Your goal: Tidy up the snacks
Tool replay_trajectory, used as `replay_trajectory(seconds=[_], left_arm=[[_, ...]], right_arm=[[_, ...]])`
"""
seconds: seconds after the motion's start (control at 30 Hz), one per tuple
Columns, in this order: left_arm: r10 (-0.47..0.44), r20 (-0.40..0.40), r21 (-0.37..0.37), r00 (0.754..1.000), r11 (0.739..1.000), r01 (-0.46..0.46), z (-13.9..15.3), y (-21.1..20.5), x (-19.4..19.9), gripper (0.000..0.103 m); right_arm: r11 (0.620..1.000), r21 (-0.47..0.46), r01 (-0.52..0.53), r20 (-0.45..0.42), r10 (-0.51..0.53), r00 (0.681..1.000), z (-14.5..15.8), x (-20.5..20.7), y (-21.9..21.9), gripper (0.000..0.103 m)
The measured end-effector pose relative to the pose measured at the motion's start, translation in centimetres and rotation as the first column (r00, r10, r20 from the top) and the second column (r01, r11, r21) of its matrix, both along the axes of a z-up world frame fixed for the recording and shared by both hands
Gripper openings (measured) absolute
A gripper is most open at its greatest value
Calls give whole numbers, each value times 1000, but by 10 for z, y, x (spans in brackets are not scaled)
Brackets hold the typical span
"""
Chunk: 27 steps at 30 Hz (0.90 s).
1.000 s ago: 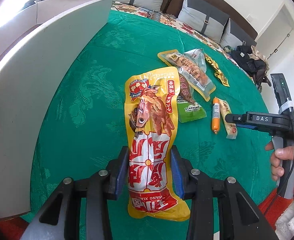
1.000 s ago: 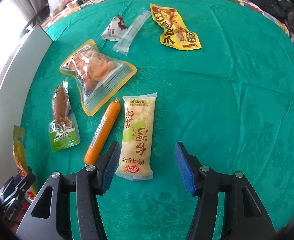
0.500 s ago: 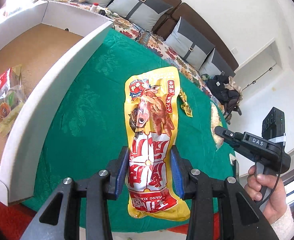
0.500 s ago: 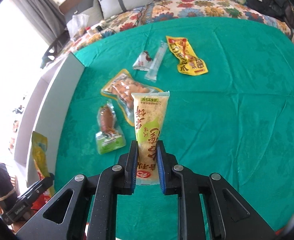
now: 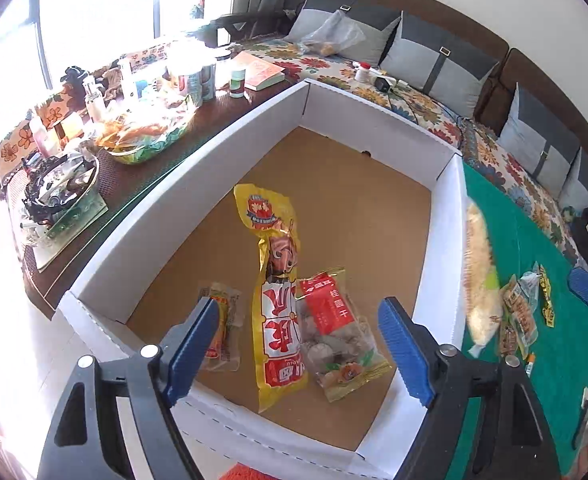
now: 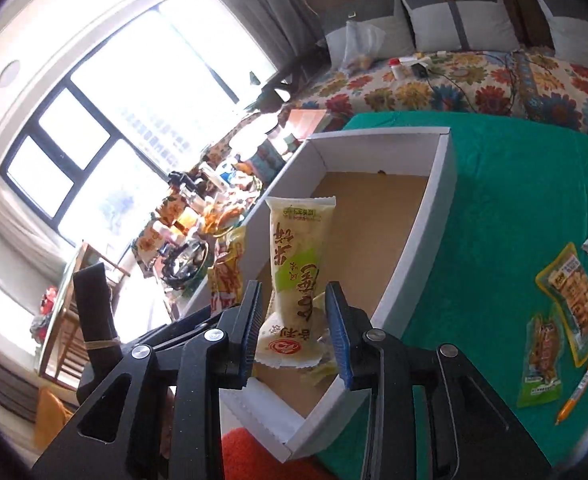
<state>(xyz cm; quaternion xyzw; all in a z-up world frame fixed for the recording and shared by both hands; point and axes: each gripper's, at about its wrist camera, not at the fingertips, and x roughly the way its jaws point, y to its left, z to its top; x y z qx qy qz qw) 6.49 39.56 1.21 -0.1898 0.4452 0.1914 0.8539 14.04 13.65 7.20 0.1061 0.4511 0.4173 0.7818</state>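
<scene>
My left gripper (image 5: 298,344) is open over the near end of the white cardboard box (image 5: 166,208). The long yellow chicken-feet packet (image 5: 276,300) is free of the jaws inside the box, beside a red-topped clear bag (image 5: 334,336) and a small sausage packet (image 5: 224,328). My right gripper (image 6: 296,332) holds the pale green-and-white rice cracker packet (image 6: 296,264) upright over the box's (image 6: 438,216) near end. That packet shows blurred in the left wrist view (image 5: 480,280).
Several snack packets (image 6: 578,300) and an orange sausage stick (image 6: 578,388) lie on the green tablecloth (image 6: 514,208) right of the box. A cluttered dark side table (image 5: 126,128) stands left of the box. A floral sofa (image 5: 414,96) is behind.
My left gripper carried the yellow packet from the table over the box and opened, releasing it. My right gripper closed on the rice cracker packet, lifted it and brought it over the box.
</scene>
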Motion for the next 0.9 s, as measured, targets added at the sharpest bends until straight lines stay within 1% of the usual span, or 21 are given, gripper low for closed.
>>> replay_trajectory(seconds=[0.03, 0.1, 0.13, 0.17, 0.23, 0.27, 0.33, 0.4, 0.43, 0.5, 0.53, 0.57, 0.63, 0.67, 0.73, 0.77, 0.83, 0.9], left_arm=[[16, 8, 1, 1000, 1000, -16, -4, 1, -7, 85], [29, 48, -30, 998, 999, -28, -9, -3, -24, 85], [31, 64, -43, 997, 999, -28, -8, -9, -28, 85], [22, 82, -51, 996, 999, -18, -6, -19, -32, 85], [-29, 126, -53, 992, 998, 36, 5, -49, -35, 85], [-68, 149, -52, 987, 996, 76, 18, -67, -33, 86], [-164, 192, -52, 968, 983, 177, 31, -110, -28, 92], [-268, 223, -49, 937, 957, 285, 40, -157, -19, 102], [-316, 232, -48, 920, 941, 335, 40, -183, -16, 102], [-409, 219, -58, 886, 901, 431, 30, -233, -6, 102], [-447, 198, -63, 872, 882, 466, 19, -256, 0, 102], [-468, 168, -62, 867, 873, 483, 4, -277, 7, 102], [-481, 98, -51, 871, 872, 487, -29, -310, 19, 102], [-481, 68, -49, 874, 874, 484, -46, -321, 25, 102], [-473, 29, -40, 880, 879, 474, -76, -337, 36, 102], [-467, 11, -28, 884, 884, 467, -90, -340, 38, 102], [-460, -29, 8, 887, 887, 461, -108, -346, 46, 102], [-458, -61, 57, 887, 886, 461, -118, -348, 52, 102]], right_arm=[[1000, 4, 15, 11, -15, 1000, -3, -3, -10, 58], [999, -18, 38, 61, -36, 997, -8, -10, -39, 62], [997, -52, 62, 97, -57, 994, -14, -14, -57, 66], [992, -88, 90, 129, -79, 988, -24, -16, -78, 67], [970, -174, 167, 173, -137, 975, -51, -15, -127, 68], [949, -226, 219, 192, -177, 965, -71, -15, -155, 68], [884, -336, 325, 225, -260, 939, -107, -16, -216, 68], [802, -421, 423, 247, -348, 905, -136, -18, -279, 68], [766, -444, 464, 252, -390, 885, -146, -19, -310, 68], [701, -465, 541, 279, -463, 841, -157, -27, -360, 68], [674, -467, 572, 299, -488, 820, -159, -31, -380, 68], [653, -467, 597, 321, -503, 802, -162, -35, -396, 68], [618, -471, 629, 352, -522, 777, -165, -44, -418, 68], [618, -473, 628, 336, -533, 777, -167, -45, -426, 68], [631, -456, 627, 297, -557, 776, -164, -40, -436, 68], [637, -447, 628, 298, -556, 776, -161, -35, -438, 68], [636, -454, 625, 327, -534, 780, -158, -28, -437, 70], [641, -462, 612, 330, -516, 790, -160, -23, -434, 72]])
